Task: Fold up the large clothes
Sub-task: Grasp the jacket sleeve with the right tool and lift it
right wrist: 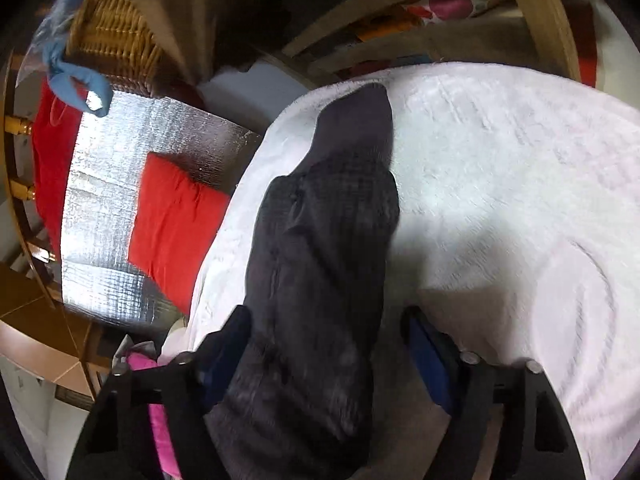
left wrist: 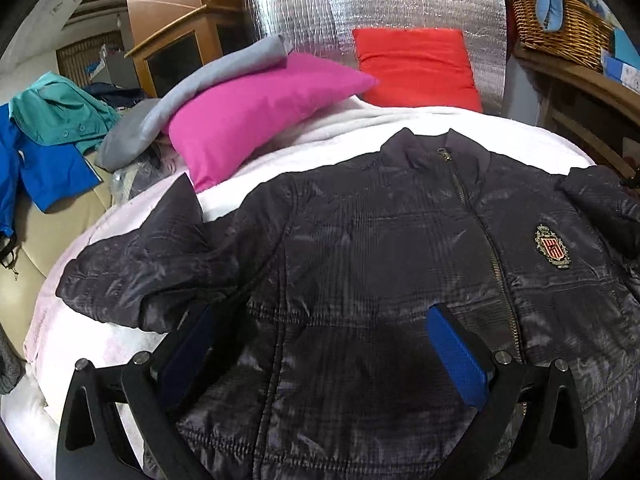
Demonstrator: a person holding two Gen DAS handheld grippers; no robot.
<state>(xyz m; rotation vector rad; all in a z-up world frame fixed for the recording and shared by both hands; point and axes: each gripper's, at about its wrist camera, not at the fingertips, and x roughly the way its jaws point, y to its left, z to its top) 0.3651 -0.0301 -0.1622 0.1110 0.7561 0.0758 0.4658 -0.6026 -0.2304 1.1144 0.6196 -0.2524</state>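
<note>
A dark quilted jacket [left wrist: 380, 248] lies front up on a white blanket [left wrist: 320, 140], zipped, with a crest badge [left wrist: 552, 246] on its chest. Its left sleeve [left wrist: 152, 256] lies bent across the blanket. My left gripper [left wrist: 320, 340] is open, its blue pads [left wrist: 456, 356] wide apart just above the jacket's lower front. In the right wrist view the other sleeve [right wrist: 320, 248] stretches away over the blanket [right wrist: 500, 184]. My right gripper [right wrist: 328, 340] is open, its fingers standing either side of that sleeve without closing on it.
A pink pillow [left wrist: 256, 112] with grey cloth [left wrist: 208, 76] on it and a red pillow [left wrist: 416, 68] lie at the bed's head against silver foil. Blue and teal clothes [left wrist: 52, 140] lie left. A wicker basket [left wrist: 560, 28] stands on a wooden shelf at right.
</note>
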